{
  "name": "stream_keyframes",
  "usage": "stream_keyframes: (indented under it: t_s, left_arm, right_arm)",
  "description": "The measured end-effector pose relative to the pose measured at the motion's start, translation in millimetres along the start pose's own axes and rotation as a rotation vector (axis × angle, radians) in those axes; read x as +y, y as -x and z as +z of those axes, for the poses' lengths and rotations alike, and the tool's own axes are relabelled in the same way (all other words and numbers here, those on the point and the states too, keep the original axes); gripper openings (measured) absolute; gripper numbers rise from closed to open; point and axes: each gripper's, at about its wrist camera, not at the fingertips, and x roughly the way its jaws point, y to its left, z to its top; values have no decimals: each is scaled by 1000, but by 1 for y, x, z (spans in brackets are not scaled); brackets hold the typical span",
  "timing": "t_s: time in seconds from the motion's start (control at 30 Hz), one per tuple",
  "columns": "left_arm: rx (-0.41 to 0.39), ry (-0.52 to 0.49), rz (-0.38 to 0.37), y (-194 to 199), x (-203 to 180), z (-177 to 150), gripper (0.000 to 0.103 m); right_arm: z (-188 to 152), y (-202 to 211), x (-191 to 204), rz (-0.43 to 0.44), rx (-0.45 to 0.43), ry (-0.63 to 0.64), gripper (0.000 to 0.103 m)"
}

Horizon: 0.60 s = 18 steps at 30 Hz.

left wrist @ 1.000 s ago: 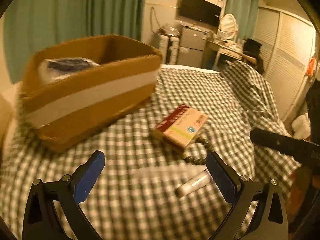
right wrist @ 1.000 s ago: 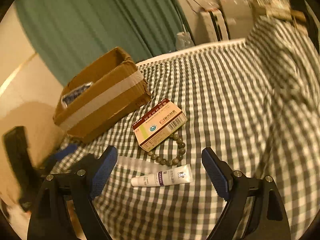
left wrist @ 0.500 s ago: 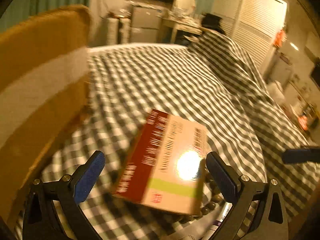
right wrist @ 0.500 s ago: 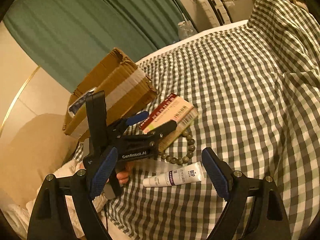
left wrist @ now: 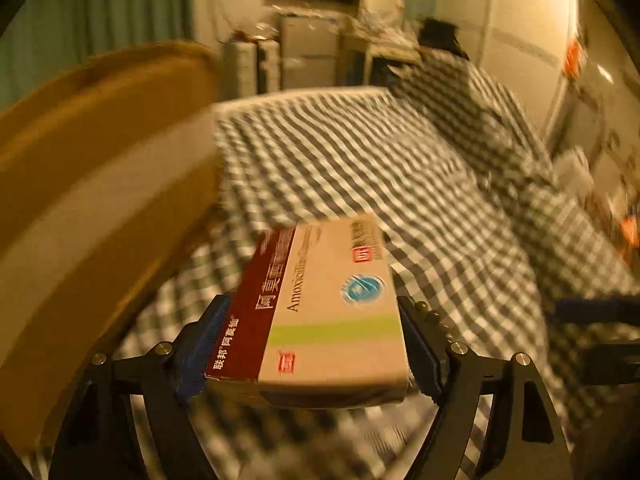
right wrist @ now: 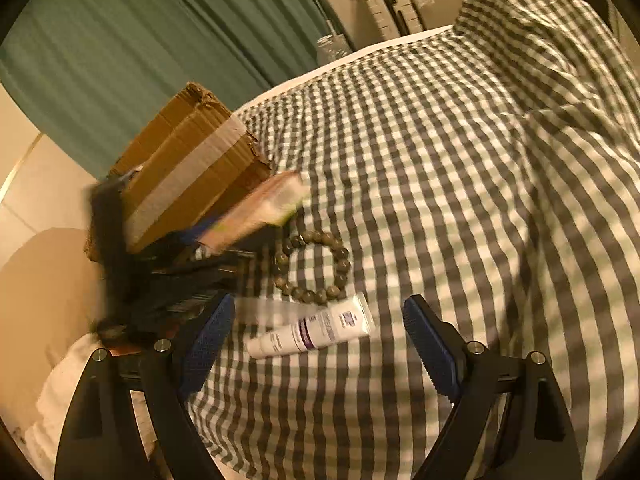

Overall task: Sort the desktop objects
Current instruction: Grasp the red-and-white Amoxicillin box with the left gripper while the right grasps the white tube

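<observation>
My left gripper [left wrist: 312, 350] is shut on a medicine box [left wrist: 324, 312] with a dark red side and beige top, holding it above the checked cloth. In the right wrist view the same box [right wrist: 256, 210] shows blurred, lifted beside the cardboard box [right wrist: 188, 164]. A bead bracelet [right wrist: 312, 264] and a white tube [right wrist: 312, 330] lie on the cloth. My right gripper [right wrist: 316, 344] is open and empty, just in front of the tube. The cardboard box [left wrist: 92, 208] fills the left of the left wrist view.
A green-and-white checked cloth [right wrist: 460, 200] covers the bed. Green curtains [right wrist: 160, 32] hang behind the cardboard box. Furniture and appliances [left wrist: 312, 44] stand at the far wall. The cloth bunches up at the far right [left wrist: 472, 92].
My left gripper closed on the medicine box and lifted it off the cloth toward the cardboard box, uncovering the whole bracelet. My right gripper stayed open and nearly still.
</observation>
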Motion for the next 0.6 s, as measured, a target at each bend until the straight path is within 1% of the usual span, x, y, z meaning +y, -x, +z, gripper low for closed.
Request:
stream_keyframes:
  t_s: [0.07,0.1,0.13,0.17,0.2,0.27,0.37,0.43,0.47,0.5,0.57,0.6]
  left_arm:
    - [-29,70,35,30,10,-9,82]
    - [-51,97,45,44,14,-15,80]
    - [-67,123,37,57,17,-24,78]
    - [-69,148,19,67,21,-33,78]
    - [-66,164,20,72,23,-42,78]
    - [-52,177,35,74,22,-58,78]
    - [-3,147,55,63,16,-78,78]
    - [29,126,68,54,11,-84,79]
    - [40,129,75,49,10,-85,83]
    - [37,141,64,46,9,-85,84]
    - [18,157,34,45,7,-86,103]
    - [10,155,54,42,4,-85,103]
  right_arm:
    - [-8,-7,6,-10,35,10,86]
    - [-12,-11,9,-10,47,16,86]
    - [-16,-16,14,-15,64,29,86]
    - [-19,-21,17,-25,76,39,86]
    - [-22,-26,21,-46,89,53,86]
    - [-27,-33,22,-71,102,70,86]
    - [-30,-37,20,-89,119,75,86]
    - [-29,-37,18,-86,119,62,86]
    - [-29,-37,16,-82,115,56,86]
    - [-31,-36,15,-81,114,52,86]
    - [-31,-40,13,-72,122,35,87]
    - [-31,-40,12,-61,125,22,87]
